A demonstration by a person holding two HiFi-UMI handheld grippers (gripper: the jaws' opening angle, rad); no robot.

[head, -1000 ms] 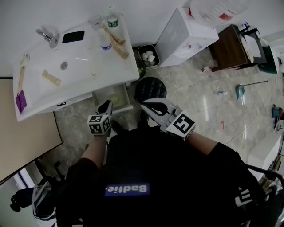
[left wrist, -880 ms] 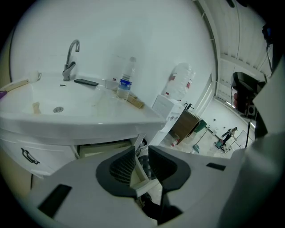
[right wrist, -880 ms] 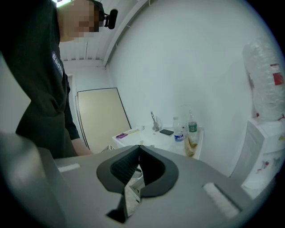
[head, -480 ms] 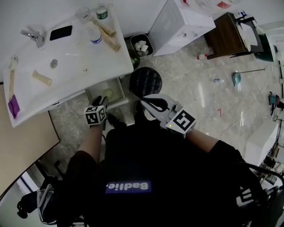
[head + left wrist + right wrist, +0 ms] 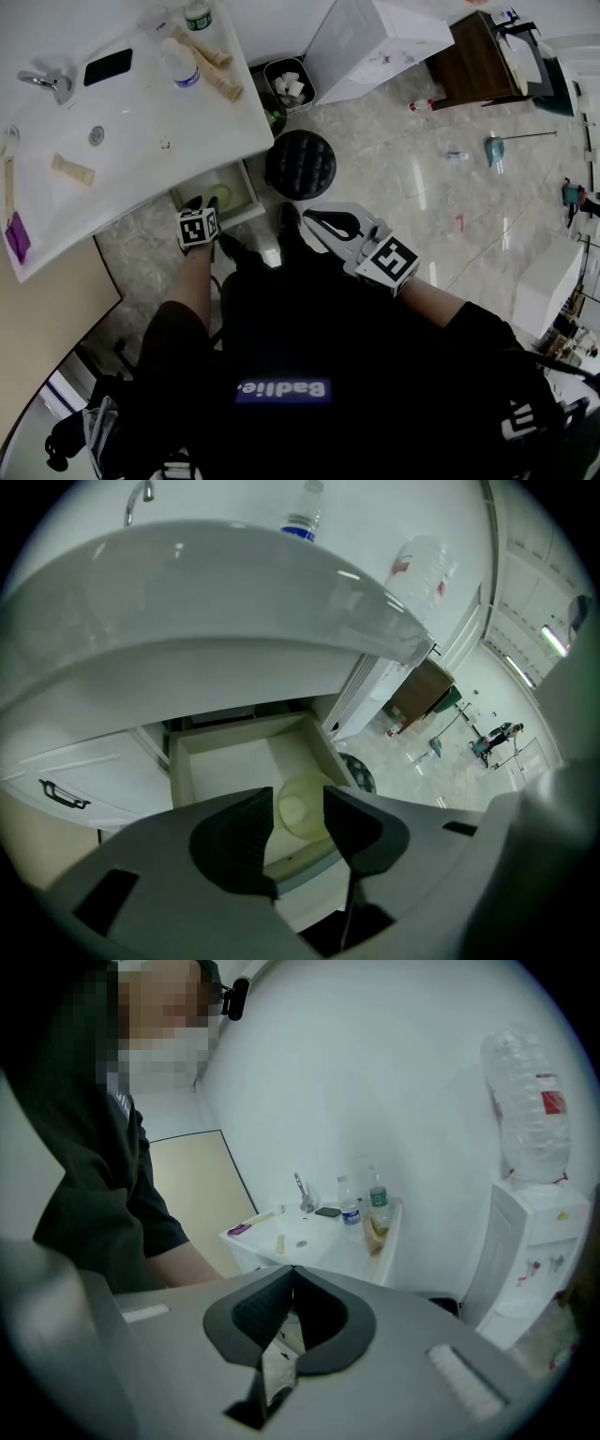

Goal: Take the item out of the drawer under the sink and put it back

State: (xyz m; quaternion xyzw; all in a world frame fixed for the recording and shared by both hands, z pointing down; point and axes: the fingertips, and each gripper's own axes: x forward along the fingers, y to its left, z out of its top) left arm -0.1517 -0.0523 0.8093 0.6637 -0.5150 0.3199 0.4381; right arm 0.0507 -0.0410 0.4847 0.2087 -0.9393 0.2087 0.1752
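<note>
Left tool (image 5: 298,790): jaws wide apart, just been opening. Pale yellow-green bowl (image 5: 307,810) shows in gap beyond them, pads not pressing on it. Bowl sits near front of open drawer (image 5: 227,766) under white sink (image 5: 187,602), lower centre of left gripper view. Right tool (image 5: 292,1270): jaws closed together, gripping nothing; in head view right of centre, well apart from drawer.
</note>
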